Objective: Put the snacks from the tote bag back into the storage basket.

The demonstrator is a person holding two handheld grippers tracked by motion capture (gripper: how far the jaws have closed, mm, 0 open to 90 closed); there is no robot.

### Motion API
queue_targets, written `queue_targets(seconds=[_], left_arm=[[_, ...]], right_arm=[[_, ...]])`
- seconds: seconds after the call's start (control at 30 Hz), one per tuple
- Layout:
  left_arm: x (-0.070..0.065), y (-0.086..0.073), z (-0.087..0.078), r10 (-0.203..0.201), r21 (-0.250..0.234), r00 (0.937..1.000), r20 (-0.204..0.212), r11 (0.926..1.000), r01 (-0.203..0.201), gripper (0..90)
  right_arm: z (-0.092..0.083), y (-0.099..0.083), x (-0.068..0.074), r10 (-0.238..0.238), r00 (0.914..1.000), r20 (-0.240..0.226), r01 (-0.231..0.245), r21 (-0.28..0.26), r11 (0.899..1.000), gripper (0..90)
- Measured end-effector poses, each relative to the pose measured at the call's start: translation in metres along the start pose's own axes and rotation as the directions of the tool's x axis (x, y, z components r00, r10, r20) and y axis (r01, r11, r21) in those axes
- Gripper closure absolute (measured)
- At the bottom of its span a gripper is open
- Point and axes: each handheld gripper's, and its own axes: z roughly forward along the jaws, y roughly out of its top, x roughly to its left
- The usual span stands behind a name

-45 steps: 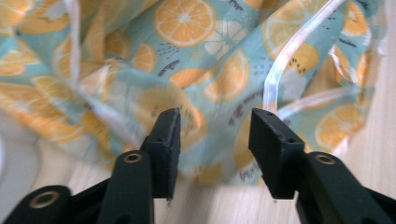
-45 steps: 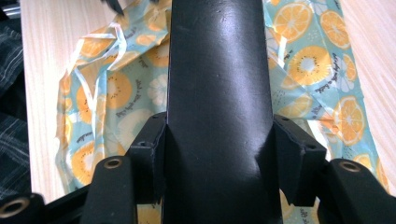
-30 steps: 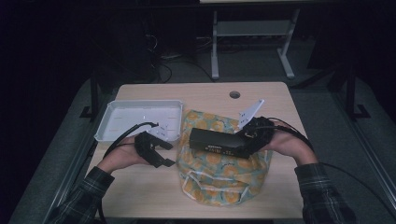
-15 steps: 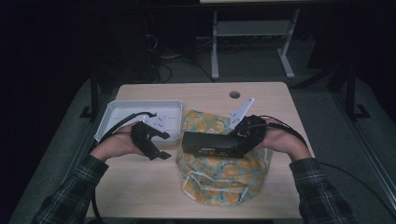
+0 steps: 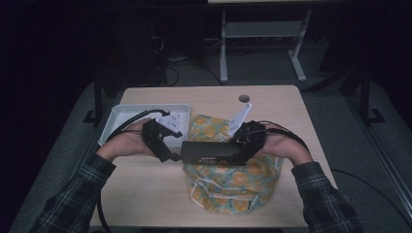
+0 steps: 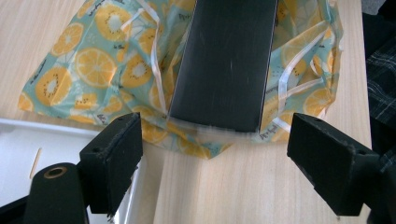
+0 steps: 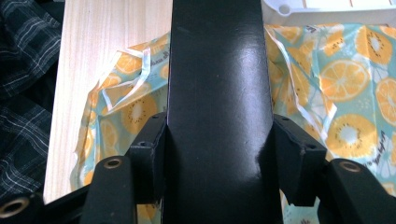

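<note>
Left claw (image 5: 167, 145) risen, just opened wide, empty, right claw (image 7: 219, 154) clamping black box (image 5: 214, 153) over fruit-print bag (image 5: 228, 182)

Small print ran along the fruit-patterned bag (image 6: 116, 70) and across the black box (image 5: 214, 154); none was legible.

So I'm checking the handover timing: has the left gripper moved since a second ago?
Yes. In the high view the left gripper, jaws just opening with nothing between them, has shifted up-picture toward the white tray, off the table's bare wood, near the black box's end.
</note>
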Motion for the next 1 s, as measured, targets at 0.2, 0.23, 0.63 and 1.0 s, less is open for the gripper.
queue_targets(seconds=[0.2, 0.23, 0.63, 1.0], left_arm=[[-0.005, 0.005, 0.003, 0.007, 0.026, 0.9999, -0.014, 0.9996, -0.006, 16.5], [-0.006, 0.006, 0.003, 0.004, 0.029, 0.9999, -0.013, 0.9996, -0.004, 16.4], [-0.008, 0.007, 0.009, 0.016, 0.098, 0.9996, -0.024, 0.9951, -0.013, 24.5], [-0.006, 0.007, 0.012, 0.032, 0.116, 0.9995, 0.009, 0.9927, -0.033, 40.2]], right_arm=[[0.010, 0.017, -0.005, -0.050, 0.9985, -0.022, 0.050, -0.007, 0.999, 42.0], [0.011, 0.021, -0.006, -0.060, 0.9979, -0.026, 0.059, -0.016, 0.998, 42.0], [0.026, 0.047, -0.010, -0.131, 0.9889, -0.069, 0.129, -0.037, 0.991, 42.0], [0.025, 0.047, -0.010, -0.118, 0.9910, -0.062, 0.116, -0.040, 0.992, 42.0]])
